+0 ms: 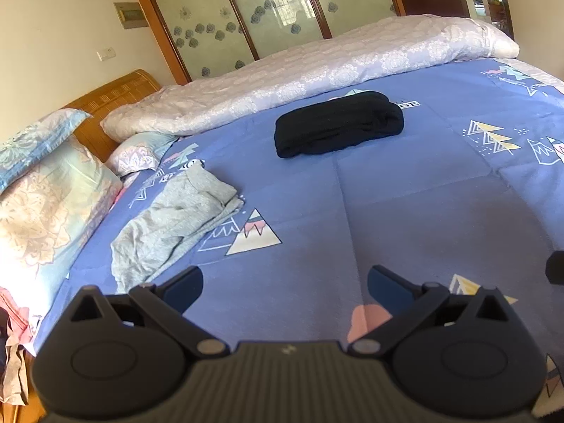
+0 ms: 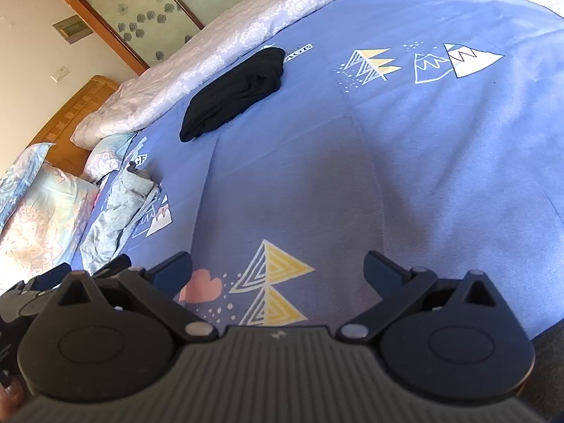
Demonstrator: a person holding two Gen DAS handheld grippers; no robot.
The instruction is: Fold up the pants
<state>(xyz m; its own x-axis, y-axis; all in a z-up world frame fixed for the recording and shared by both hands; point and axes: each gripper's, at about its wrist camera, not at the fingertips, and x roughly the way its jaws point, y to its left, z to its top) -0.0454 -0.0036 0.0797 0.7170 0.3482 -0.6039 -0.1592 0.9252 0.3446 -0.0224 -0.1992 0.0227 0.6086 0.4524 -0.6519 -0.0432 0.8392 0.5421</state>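
Note:
Black pants (image 1: 338, 123) lie folded in a compact bundle on the blue patterned bedsheet (image 1: 405, 194), near the rolled quilt. They also show in the right wrist view (image 2: 234, 93). Loose grey pants (image 1: 172, 225) lie crumpled at the left near the pillows, and show in the right wrist view (image 2: 120, 208). My left gripper (image 1: 285, 287) is open and empty, low over the sheet, well short of both garments. My right gripper (image 2: 278, 271) is open and empty over bare sheet. The left gripper's body shows at the lower left of the right wrist view (image 2: 42, 285).
A rolled pale floral quilt (image 1: 317, 70) runs along the far side of the bed. Pillows (image 1: 46, 190) and a wooden headboard (image 1: 112, 95) stand at the left. A wardrobe with frosted glass doors (image 1: 246, 17) stands behind the bed.

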